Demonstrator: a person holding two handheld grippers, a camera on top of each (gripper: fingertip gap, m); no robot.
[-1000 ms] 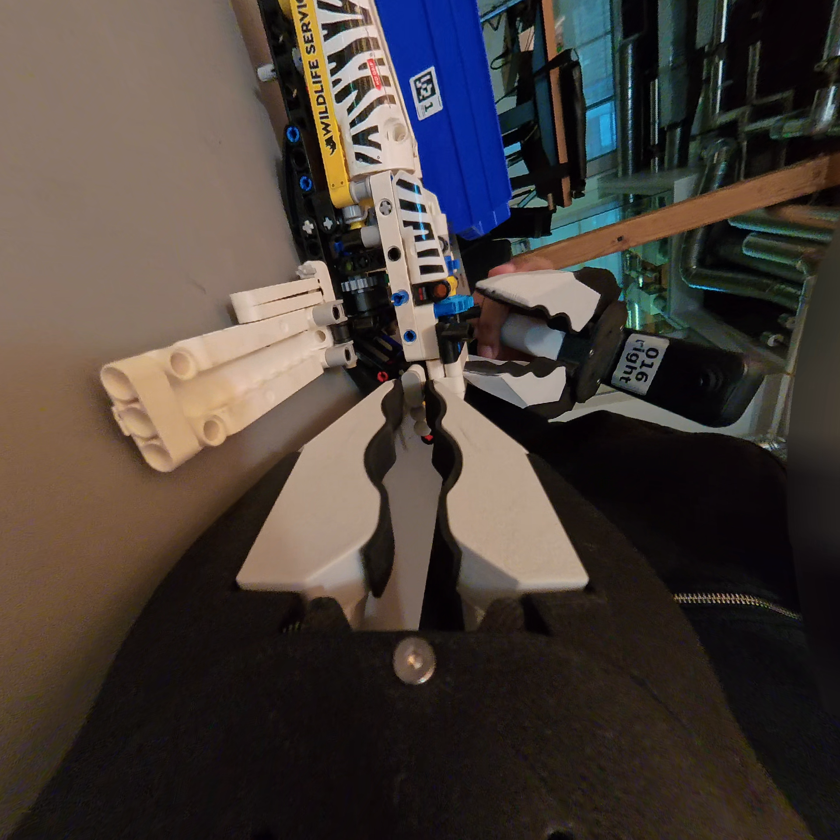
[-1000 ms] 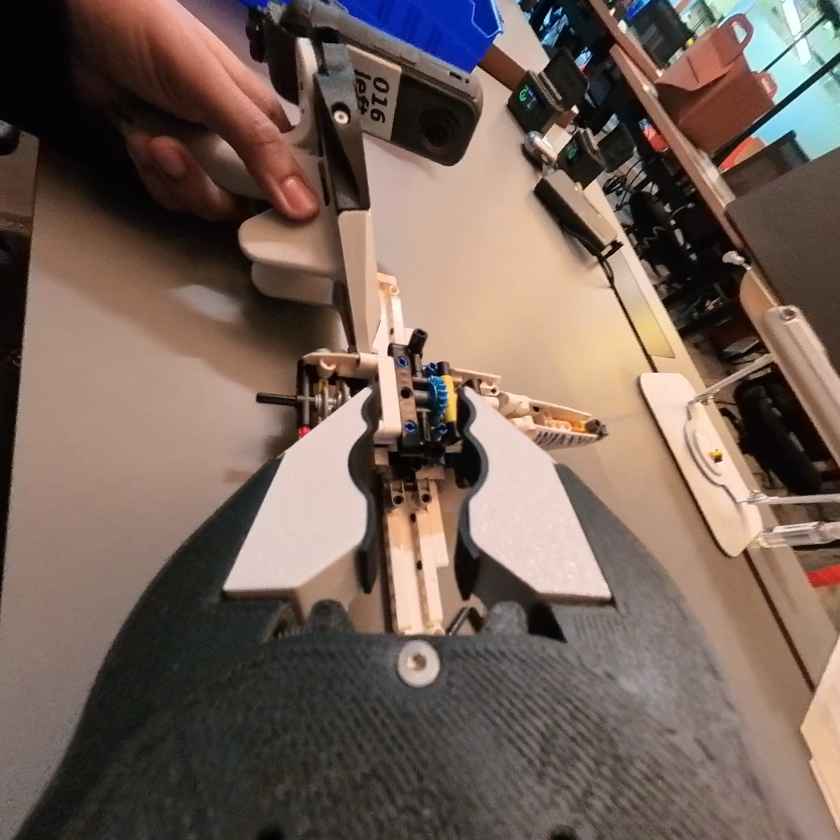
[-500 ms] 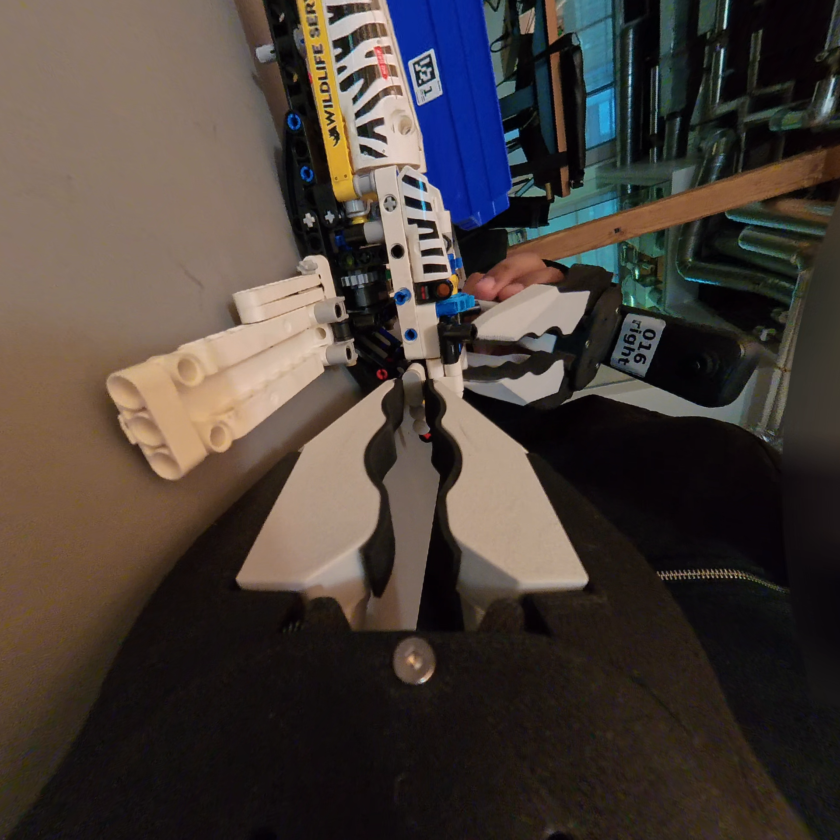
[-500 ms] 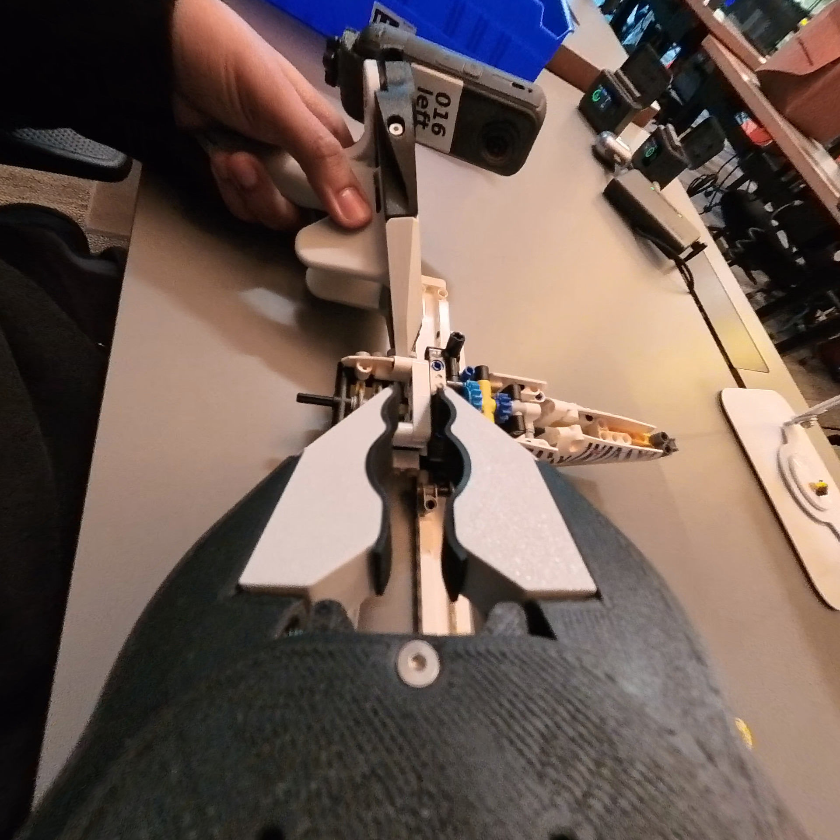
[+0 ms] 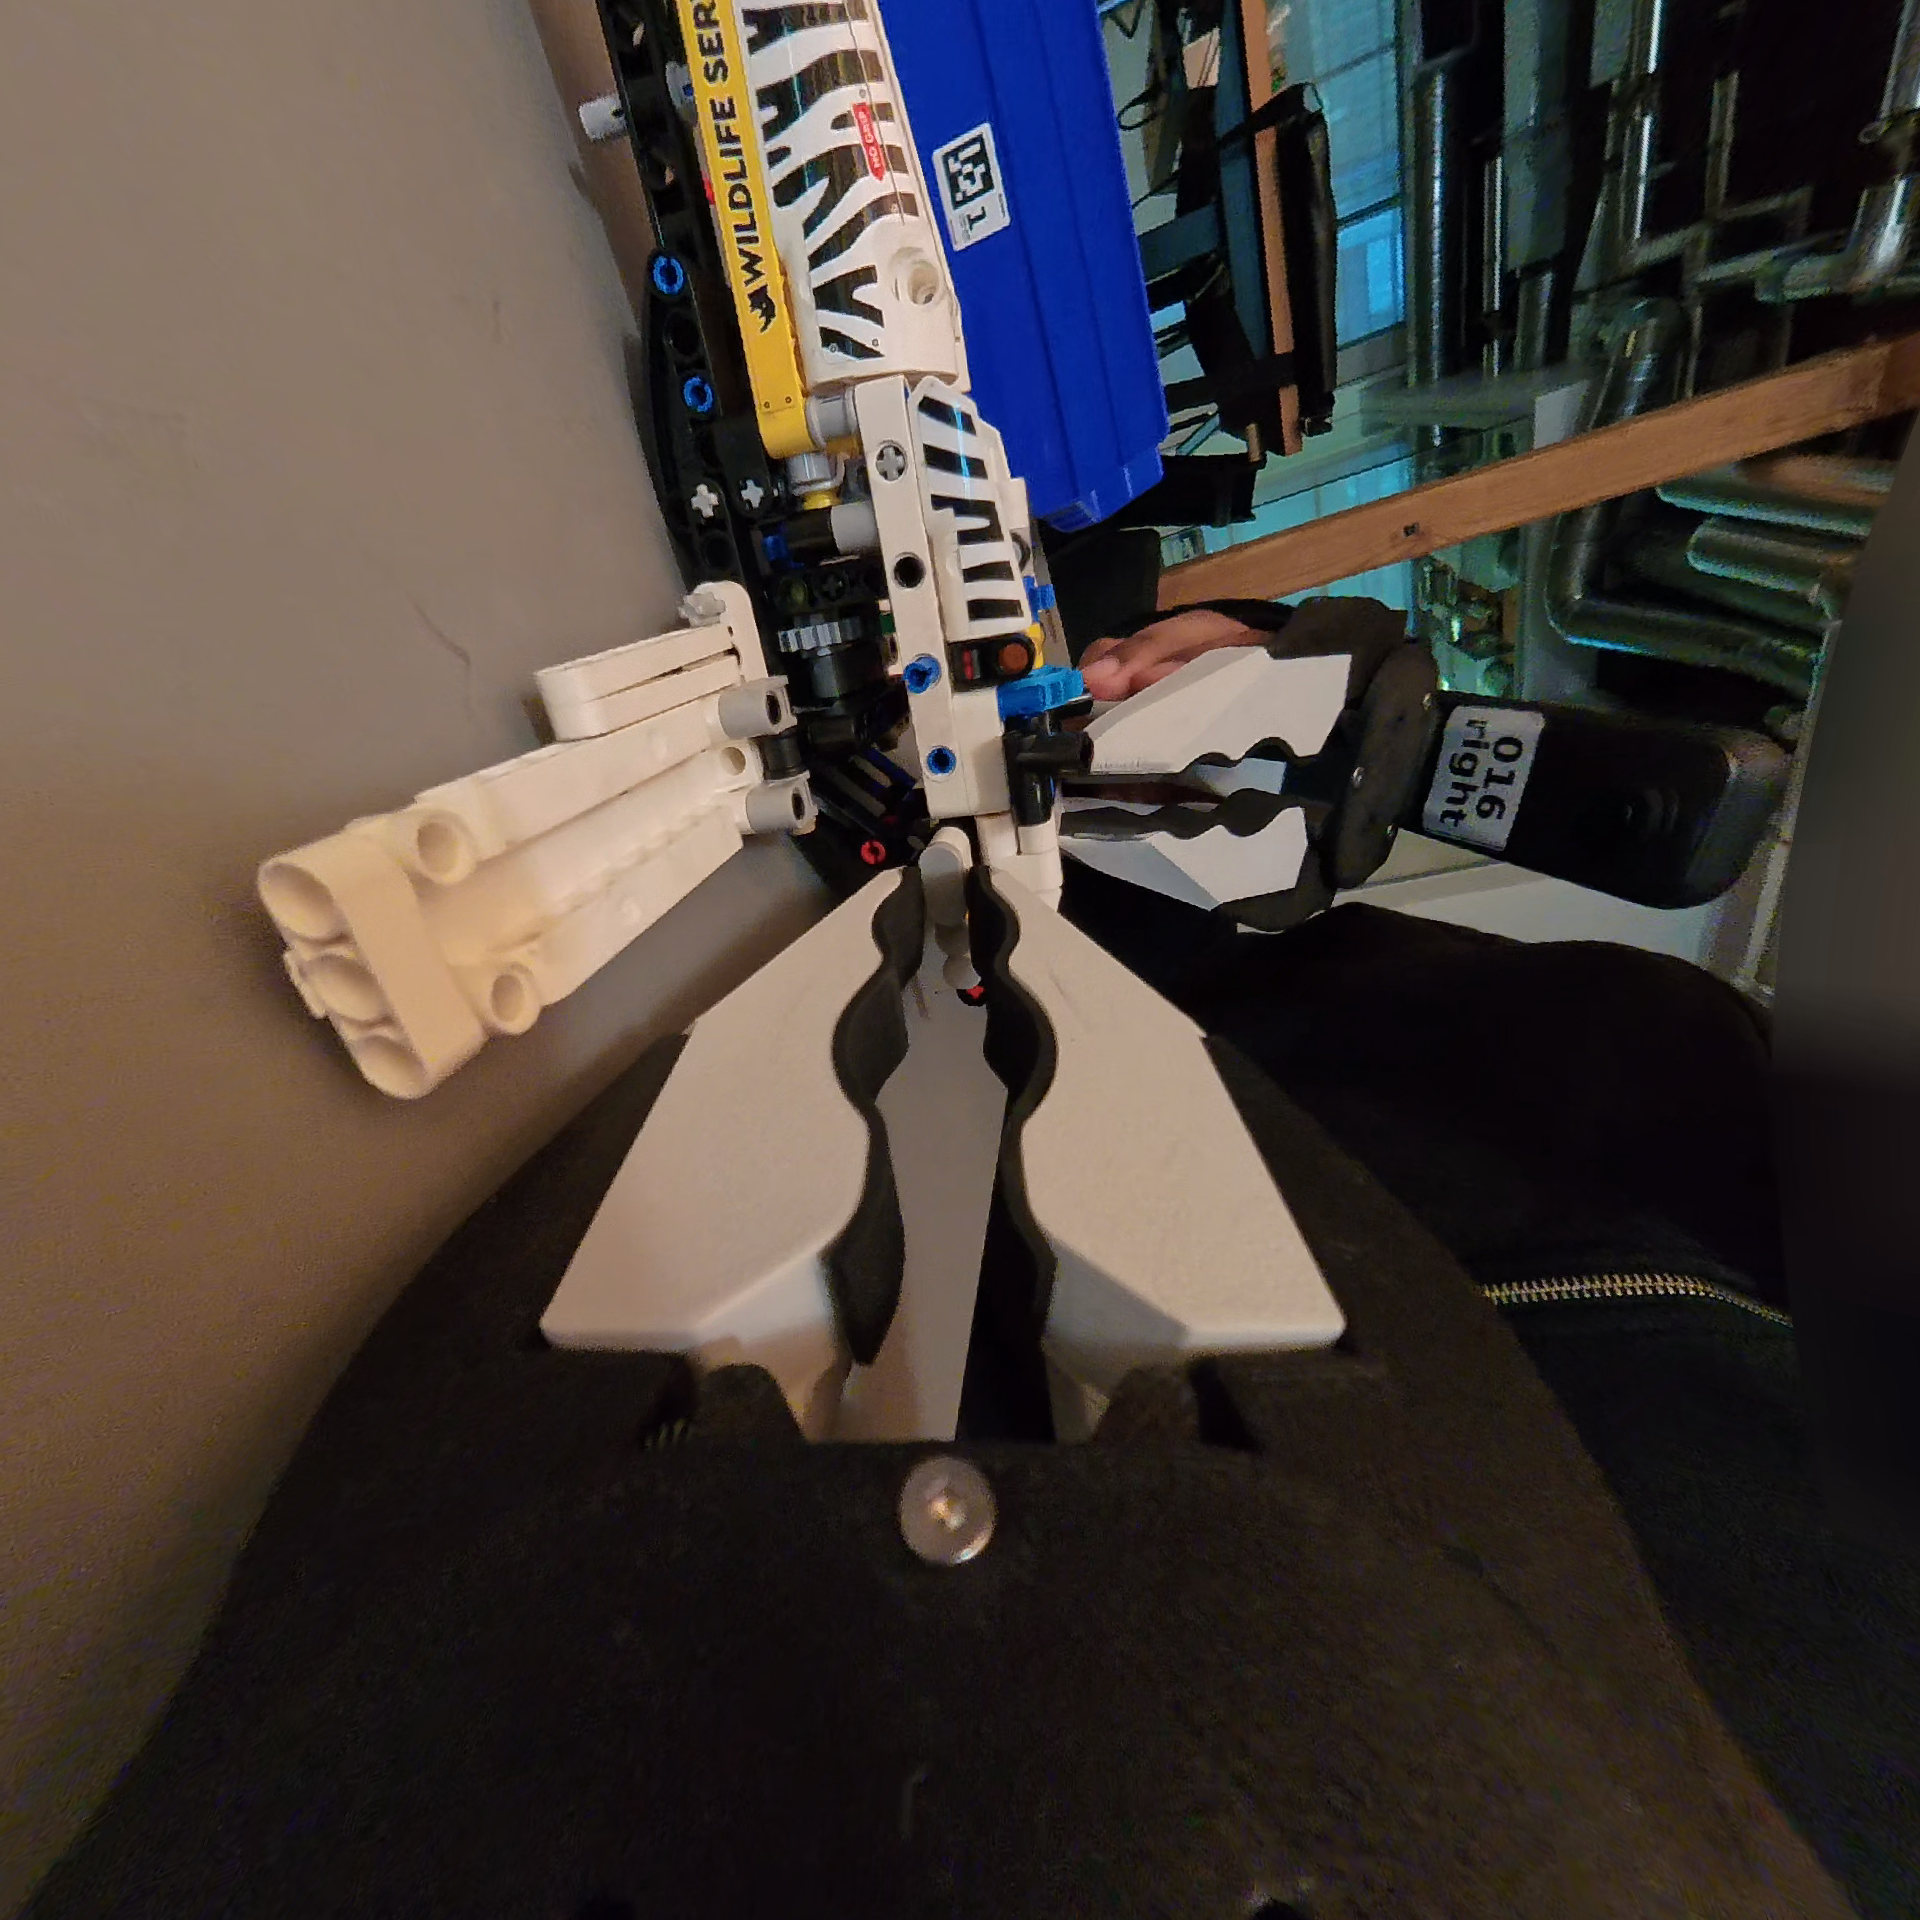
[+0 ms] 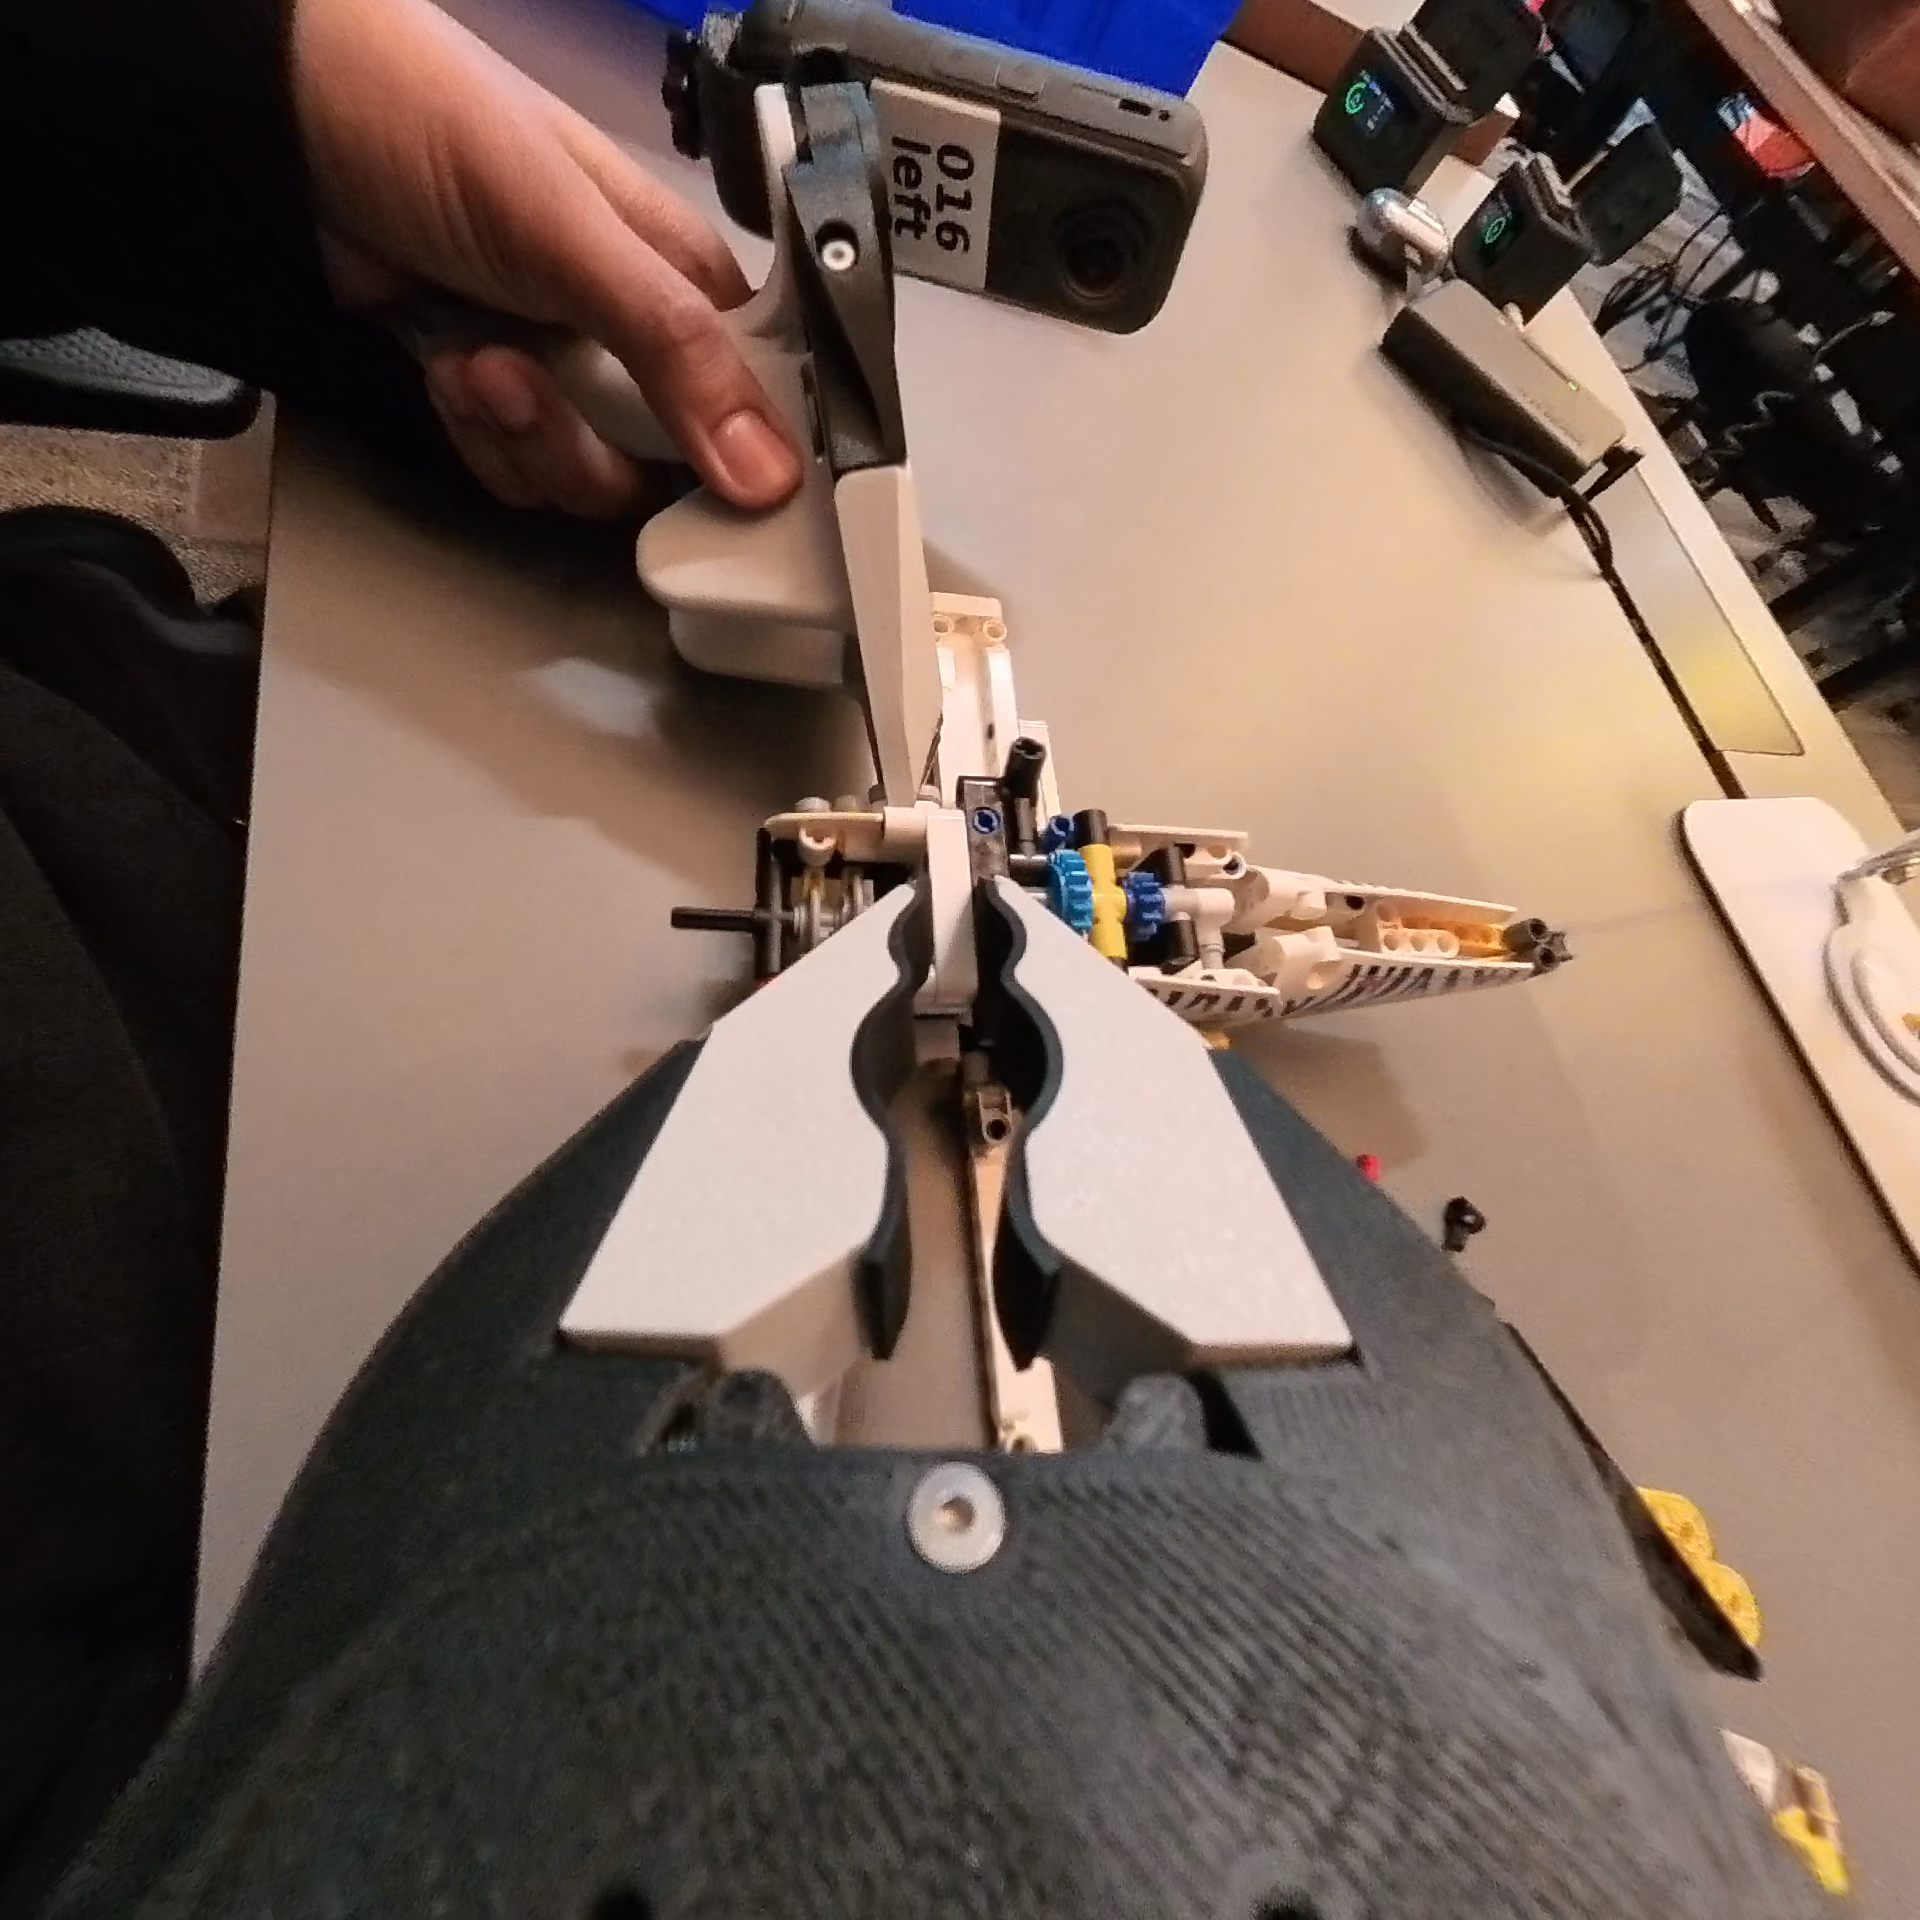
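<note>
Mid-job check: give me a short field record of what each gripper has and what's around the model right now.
Model: white zebra-striped toy brick aircraft lying on grey table
Left gripper: shut on a small white beam at the model's end
Right gripper: shut on a white beam of the same model, beside light-blue gear
Holder: person's hand on left gripper's handle
Nearby: blue plastic bin; loose yellow brick pieces

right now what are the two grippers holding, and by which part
Both grip the same brick-built model. The left gripper pinches a small white stub at its end; the right gripper clamps an upright white beam at its side.
</note>
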